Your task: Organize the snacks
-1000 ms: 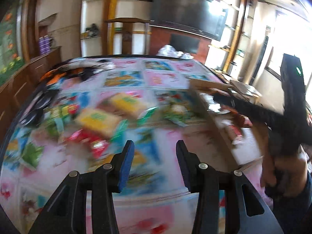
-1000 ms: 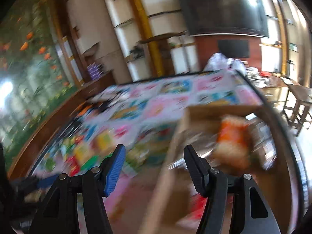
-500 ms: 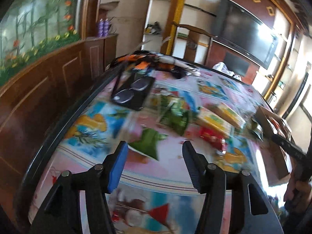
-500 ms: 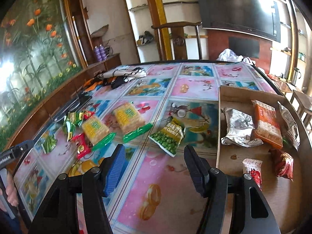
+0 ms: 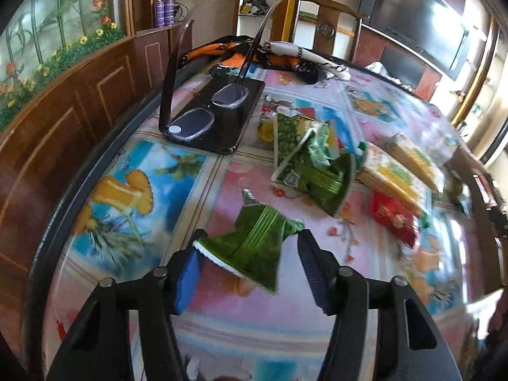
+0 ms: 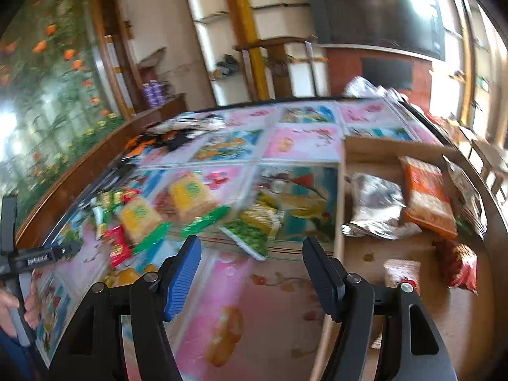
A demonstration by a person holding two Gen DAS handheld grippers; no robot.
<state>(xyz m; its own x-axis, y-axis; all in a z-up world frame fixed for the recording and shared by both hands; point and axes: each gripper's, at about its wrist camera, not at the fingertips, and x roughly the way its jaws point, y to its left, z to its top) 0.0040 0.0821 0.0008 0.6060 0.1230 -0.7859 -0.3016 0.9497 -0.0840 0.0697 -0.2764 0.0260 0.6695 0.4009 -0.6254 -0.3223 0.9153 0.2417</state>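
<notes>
A green foil snack packet (image 5: 254,244) lies on the picture-print table between the fingers of my left gripper (image 5: 250,238). Its jaws are closing and the blue pad (image 5: 187,273) is at the packet's white edge, but no squeeze shows. Behind it lie more green packets (image 5: 311,165), yellow biscuit packs (image 5: 390,177) and a red packet (image 5: 393,219). My right gripper (image 6: 251,243) hovers open over bare table, nothing between its fingers, just left of the cardboard box (image 6: 374,149). The box holds a silver bag (image 6: 377,209), an orange pack (image 6: 427,197) and a red bag (image 6: 460,263).
Eyeglasses (image 5: 206,117) rest on a black case (image 5: 244,120) beyond the snacks, with a heap of cloth (image 5: 279,54) at the far end. The table's dark rim (image 5: 79,174) runs along a wooden cabinet on the left. A green pea packet (image 6: 254,225) lies ahead of the right gripper.
The left gripper swung left across the table and sank onto the green packet, which now sits between its fingers. The right gripper dipped slightly beside the box.
</notes>
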